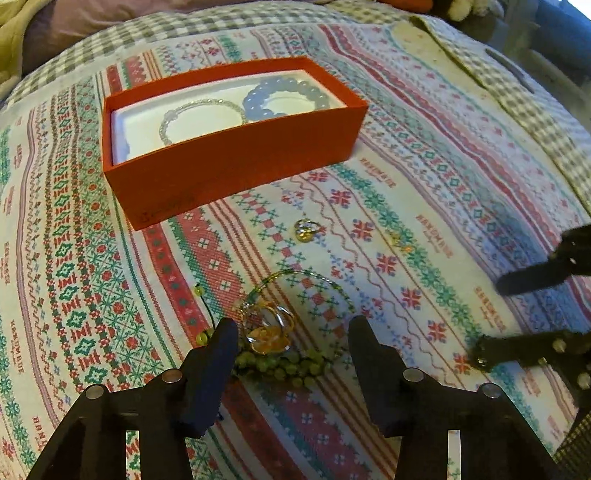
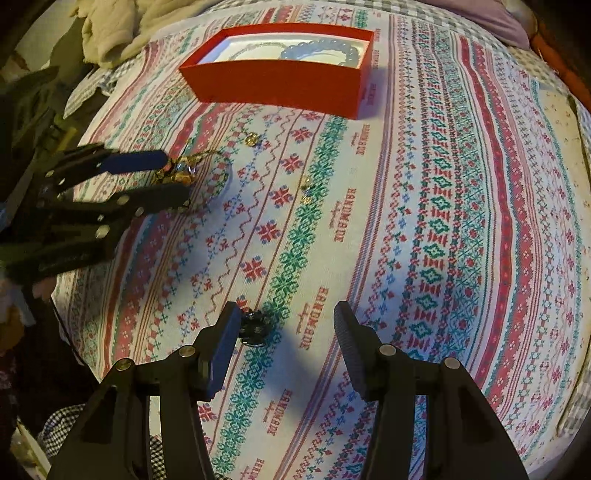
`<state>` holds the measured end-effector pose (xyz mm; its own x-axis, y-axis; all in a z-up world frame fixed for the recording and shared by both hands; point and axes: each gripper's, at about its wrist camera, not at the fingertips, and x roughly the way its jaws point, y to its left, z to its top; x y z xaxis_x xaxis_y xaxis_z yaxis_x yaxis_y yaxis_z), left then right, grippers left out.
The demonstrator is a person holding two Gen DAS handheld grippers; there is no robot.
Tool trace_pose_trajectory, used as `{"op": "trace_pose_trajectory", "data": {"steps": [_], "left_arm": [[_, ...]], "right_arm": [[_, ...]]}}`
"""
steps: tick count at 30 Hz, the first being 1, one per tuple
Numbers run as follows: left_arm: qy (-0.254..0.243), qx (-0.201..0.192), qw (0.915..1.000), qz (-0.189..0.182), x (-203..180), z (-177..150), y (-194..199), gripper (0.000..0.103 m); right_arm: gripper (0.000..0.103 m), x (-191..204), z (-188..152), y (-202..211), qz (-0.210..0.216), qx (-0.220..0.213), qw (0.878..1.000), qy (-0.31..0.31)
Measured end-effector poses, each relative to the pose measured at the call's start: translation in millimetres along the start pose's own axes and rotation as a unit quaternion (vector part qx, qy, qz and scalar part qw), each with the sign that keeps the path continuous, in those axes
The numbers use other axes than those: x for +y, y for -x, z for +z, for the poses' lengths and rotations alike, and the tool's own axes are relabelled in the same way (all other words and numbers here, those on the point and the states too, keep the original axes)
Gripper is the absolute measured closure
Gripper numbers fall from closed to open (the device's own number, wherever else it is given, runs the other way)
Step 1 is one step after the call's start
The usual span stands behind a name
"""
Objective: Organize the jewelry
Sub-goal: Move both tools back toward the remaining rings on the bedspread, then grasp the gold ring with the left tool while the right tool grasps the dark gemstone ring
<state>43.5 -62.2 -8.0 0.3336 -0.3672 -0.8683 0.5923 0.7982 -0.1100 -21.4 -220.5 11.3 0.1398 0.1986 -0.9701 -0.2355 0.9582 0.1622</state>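
A red box (image 1: 236,162) lies on the patterned cloth and holds a blue bead bracelet (image 1: 284,98) and a clear bead bracelet (image 1: 201,118); the box also shows in the right wrist view (image 2: 280,85). My left gripper (image 1: 293,332) is open, its jaws on either side of a pile: a clear amber ring piece (image 1: 266,328) on a green bead necklace (image 1: 284,365). A gold ring (image 1: 306,229) and a small gold earring (image 1: 400,242) lie beyond. My right gripper (image 2: 286,325) is open just above a small dark ornament (image 2: 255,328) by its left finger.
The patterned cloth (image 2: 443,221) covers a bed. Crumpled cream fabric (image 2: 118,26) lies at its far left corner. The right gripper shows at the right edge of the left wrist view (image 1: 517,321); the left gripper shows at left in the right wrist view (image 2: 177,177).
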Motion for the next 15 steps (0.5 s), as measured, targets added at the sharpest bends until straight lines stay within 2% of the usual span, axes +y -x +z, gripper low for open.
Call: {"op": "trace_pose_trajectory", "data": {"steps": [9,15], "left_arm": [[0.001,0.009,0.9999,0.006,-0.3,-0.4,-10.8,0.059],[0.010,0.013,0.9998,0.015,4.1,-1.1,-13.6,0.075]], "right_arm": [[0.048,2.8,-2.0,6.6,0.000,-0.010,1.000,0.009],[0.048,-2.4,-1.9,4.6,-0.004,-0.004,1.000,0.002]]}}
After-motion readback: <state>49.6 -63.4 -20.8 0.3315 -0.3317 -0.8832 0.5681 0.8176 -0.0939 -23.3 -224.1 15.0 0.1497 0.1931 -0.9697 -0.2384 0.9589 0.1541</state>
